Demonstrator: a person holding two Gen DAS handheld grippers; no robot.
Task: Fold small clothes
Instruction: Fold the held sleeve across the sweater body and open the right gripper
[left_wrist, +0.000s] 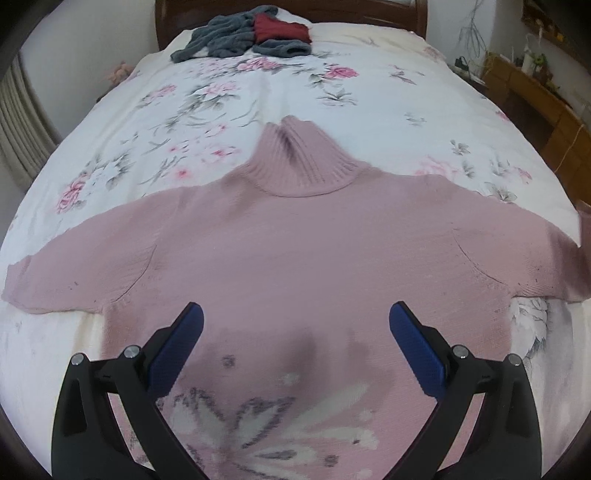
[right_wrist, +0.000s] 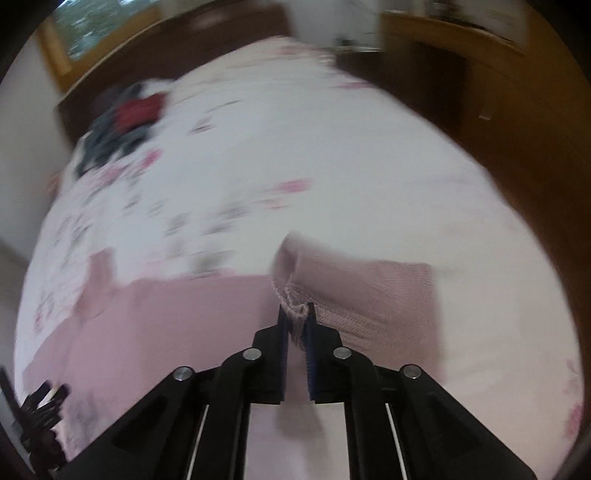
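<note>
Right gripper (right_wrist: 296, 314) pinching sweater (right_wrist: 351, 291) sleeve (blurred) | left gripper (left_wrist: 295, 314) spread

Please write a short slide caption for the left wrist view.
Open left tool above a pink sweater spread flat on a flowered bed.

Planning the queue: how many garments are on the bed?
3 at least: pink sweater spread near, its sleeve in the right tongs; grey knit and red garment piled by the headboard. More may hide underneath.

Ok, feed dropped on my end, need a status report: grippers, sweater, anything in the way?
Left gripper open above pink sweater. Right gripper shut on sleeve cuff. Grey and red clothes pile far up the bed, clear of the fold.
</note>
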